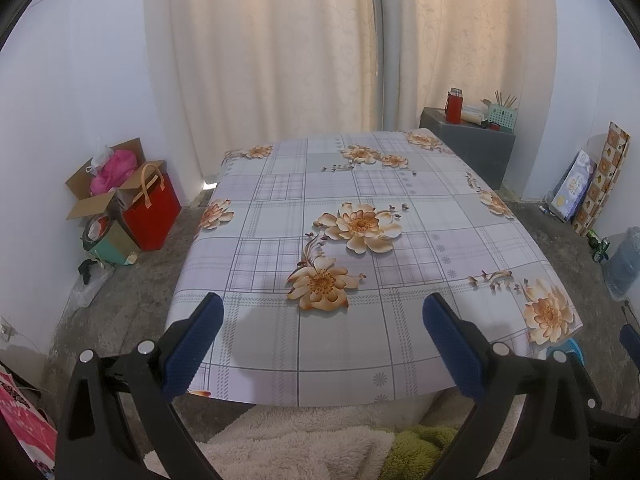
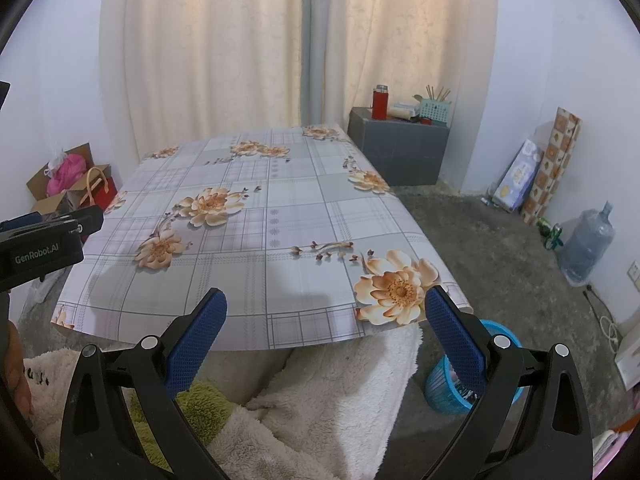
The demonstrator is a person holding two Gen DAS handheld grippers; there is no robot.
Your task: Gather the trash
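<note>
A table with a flowered plaid cloth (image 1: 360, 240) fills the middle of both views (image 2: 260, 240); I see no loose trash on it. My left gripper (image 1: 324, 320) is open and empty above the table's near edge. My right gripper (image 2: 326, 316) is open and empty over the near right corner. A blue mesh waste basket (image 2: 444, 392) stands on the floor under that corner, partly hidden by my right finger; its rim also shows in the left wrist view (image 1: 568, 350). The left gripper body (image 2: 44, 248) shows at the left edge of the right wrist view.
Cardboard boxes and a red bag (image 1: 150, 212) stand on the floor at the left. A grey cabinet (image 2: 400, 152) with a red flask (image 2: 379, 103) is at the back right. A water jug (image 2: 586, 240) stands by the right wall. A fluffy blanket (image 2: 320, 400) lies below the near edge.
</note>
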